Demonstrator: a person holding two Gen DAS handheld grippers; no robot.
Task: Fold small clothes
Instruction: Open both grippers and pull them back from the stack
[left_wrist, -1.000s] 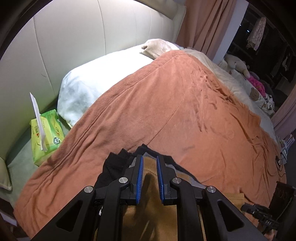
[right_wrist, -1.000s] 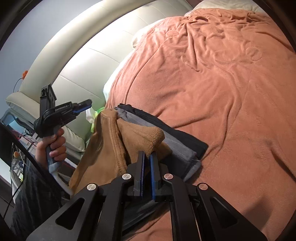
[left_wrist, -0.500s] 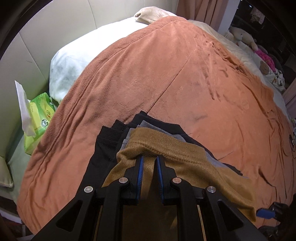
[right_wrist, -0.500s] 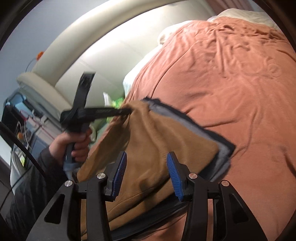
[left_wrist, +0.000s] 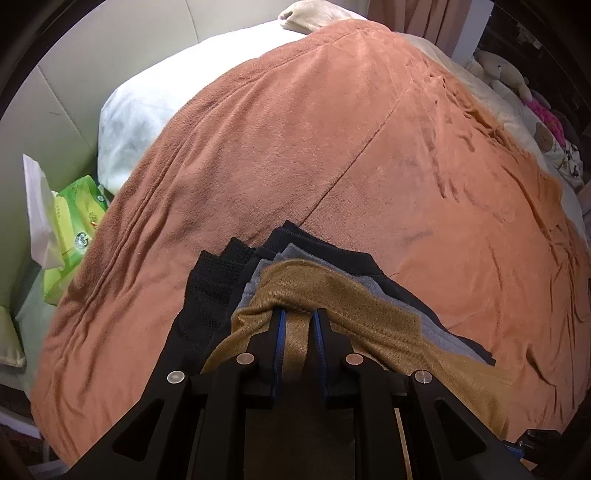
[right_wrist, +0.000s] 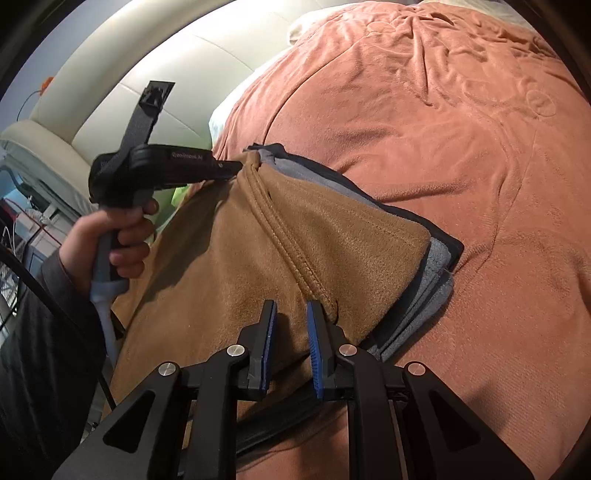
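**Brown garment laid over the stack; fold not yet released**

Landmark for all positions: the folded stack (right_wrist: 424, 291) on the near edge of the rust-orange blanket (left_wrist: 332, 147).

Progress. The brown garment (right_wrist: 295, 236) lies spread on top of the stack, covering most of it, with one thick seam running diagonally across. I judge this to be the laying-down step of a fold: the cloth is down, but one corner is not let go. Its near end trails off the stack toward the person, so at least one more fold or a tuck looks to remain.

Grippers. The left gripper (left_wrist: 297, 314) is clamped on a bunched corner of the brown garment at the stack's far-left corner; its jaws have just been easing slightly, with cloth between the pads. The right gripper (right_wrist: 288, 314) hovers over the stack's near edge, jaws a little apart and just narrowed, holding nothing; brown cloth shows below the gap, not pinched.

Counts.
- Grippers: two, one per hand; one hand (right_wrist: 107, 236) visible.
- Layers in the stack below the brown piece: grey and black edges show; at least three, exact number I cannot tell.
- Tissue packs (left_wrist: 74, 229): one, green, left of the stack beyond the blanket.
- Pillows (left_wrist: 147, 114): one white, far left of the stack.
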